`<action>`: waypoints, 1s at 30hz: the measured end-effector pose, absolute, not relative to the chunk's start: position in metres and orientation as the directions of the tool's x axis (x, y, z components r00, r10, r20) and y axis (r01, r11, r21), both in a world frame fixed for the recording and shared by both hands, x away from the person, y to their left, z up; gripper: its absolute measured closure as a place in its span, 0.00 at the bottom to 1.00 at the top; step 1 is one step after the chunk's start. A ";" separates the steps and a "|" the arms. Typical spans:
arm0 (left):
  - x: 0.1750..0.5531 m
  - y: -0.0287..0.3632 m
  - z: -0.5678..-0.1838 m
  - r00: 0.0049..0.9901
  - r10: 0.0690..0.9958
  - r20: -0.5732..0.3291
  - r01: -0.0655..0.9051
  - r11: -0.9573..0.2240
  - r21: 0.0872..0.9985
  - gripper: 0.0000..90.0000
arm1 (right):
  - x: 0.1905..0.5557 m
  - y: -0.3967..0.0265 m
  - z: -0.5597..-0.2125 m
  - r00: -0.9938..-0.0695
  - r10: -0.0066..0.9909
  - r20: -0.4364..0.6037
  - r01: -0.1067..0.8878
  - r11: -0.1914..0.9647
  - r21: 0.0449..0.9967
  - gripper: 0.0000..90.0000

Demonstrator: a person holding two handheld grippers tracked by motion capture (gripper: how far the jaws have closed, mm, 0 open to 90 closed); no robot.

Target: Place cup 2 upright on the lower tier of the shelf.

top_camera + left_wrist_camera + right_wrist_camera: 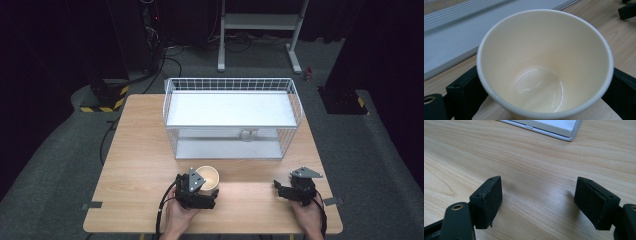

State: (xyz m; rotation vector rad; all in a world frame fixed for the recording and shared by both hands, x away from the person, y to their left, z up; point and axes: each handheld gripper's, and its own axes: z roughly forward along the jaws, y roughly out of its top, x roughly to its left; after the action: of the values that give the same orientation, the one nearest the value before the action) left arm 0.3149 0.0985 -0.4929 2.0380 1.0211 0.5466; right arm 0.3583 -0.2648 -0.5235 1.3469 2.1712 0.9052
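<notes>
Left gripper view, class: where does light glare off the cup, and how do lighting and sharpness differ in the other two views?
Left gripper view: bright curved glints ring the paper cup at its glossy bottom. Right gripper view: a soft sheen lies on the table between sharp jaws. High view: the room beyond the basket is dark.

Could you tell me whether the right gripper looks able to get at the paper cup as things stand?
Probably yes, but awkwardly: bare table lies between the open right gripper and the paper cup, yet the left gripper already has its jaws on both sides of the cup.
</notes>
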 end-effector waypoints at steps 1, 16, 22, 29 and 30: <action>0.315 0.098 -0.493 0.585 0.810 0.037 0.475 -0.379 0.794 0.05 | 0.358 -0.265 -0.524 -0.436 0.900 -0.017 0.621 0.314 0.718 0.25; 0.317 0.098 -0.496 0.573 0.819 0.033 0.452 -0.350 0.821 0.10 | 0.358 -0.265 -0.524 -0.440 0.898 -0.019 0.619 0.318 0.718 0.25; 0.316 0.099 -0.496 0.574 0.819 0.024 0.452 -0.341 0.824 0.10 | 0.358 -0.265 -0.524 -0.439 0.899 -0.017 0.620 0.316 0.718 0.25; 0.315 0.098 -0.495 0.568 0.823 0.028 0.449 -0.338 0.827 0.10 | 0.359 -0.265 -0.524 -0.439 0.898 -0.017 0.620 0.316 0.718 0.25; 0.315 0.098 -0.494 0.571 0.820 0.033 0.447 -0.344 0.826 0.10 | 0.359 -0.265 -0.524 -0.439 0.898 -0.017 0.620 0.316 0.718 0.25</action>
State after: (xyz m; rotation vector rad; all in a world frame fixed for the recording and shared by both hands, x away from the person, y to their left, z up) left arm 0.3153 0.0979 -0.4942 1.9840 1.0146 0.5783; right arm 0.3585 -0.2646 -0.5236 1.3465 2.1729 0.9065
